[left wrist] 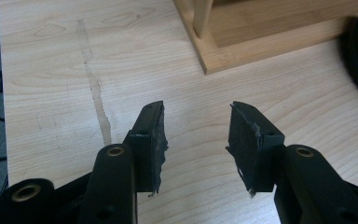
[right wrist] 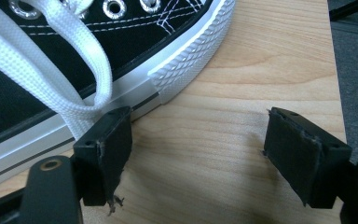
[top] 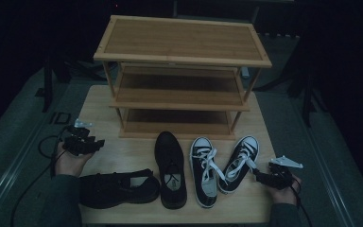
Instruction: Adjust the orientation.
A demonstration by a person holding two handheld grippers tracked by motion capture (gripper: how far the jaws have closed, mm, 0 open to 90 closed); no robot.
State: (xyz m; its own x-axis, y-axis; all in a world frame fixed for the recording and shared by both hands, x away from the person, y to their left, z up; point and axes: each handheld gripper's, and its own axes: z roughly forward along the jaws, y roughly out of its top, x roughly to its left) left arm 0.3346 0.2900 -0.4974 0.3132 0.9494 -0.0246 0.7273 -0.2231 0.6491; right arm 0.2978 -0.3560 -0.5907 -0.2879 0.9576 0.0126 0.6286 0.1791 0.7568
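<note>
1. We hold our left gripper (top: 94,143) low over the bare pale wooden table (left wrist: 51,93), well to the left of the shoes; its jaws stand partly apart with nothing between them, and only tabletop lies ahead of them in the left gripper view; we judge it parked there, out of the way, until a shoe needs it.
2. Our right gripper (right wrist: 196,154) sits at the table's near right corner, jaws spread wide and empty; the left pad (right wrist: 109,140) lies just beside the ribbed white rubber sole of the right-hand black canvas sneaker with white laces (right wrist: 98,42), a lace draping near it; whether they touch we cannot tell; this looks to us like an approach to grip that shoe.
3. That sneaker (top: 238,163) lies angled beside its upright twin black-and-white sneaker (top: 204,170); a black lace-up shoe (top: 170,168) stands left of them, and another black shoe (top: 118,188) lies sideways at the near left.
4. The three-tier bamboo shoe rack (top: 182,42) stands behind the shoes with bare shelves, open front toward us; so we judge the shoes are laid out for shelving, none yet placed.
</note>
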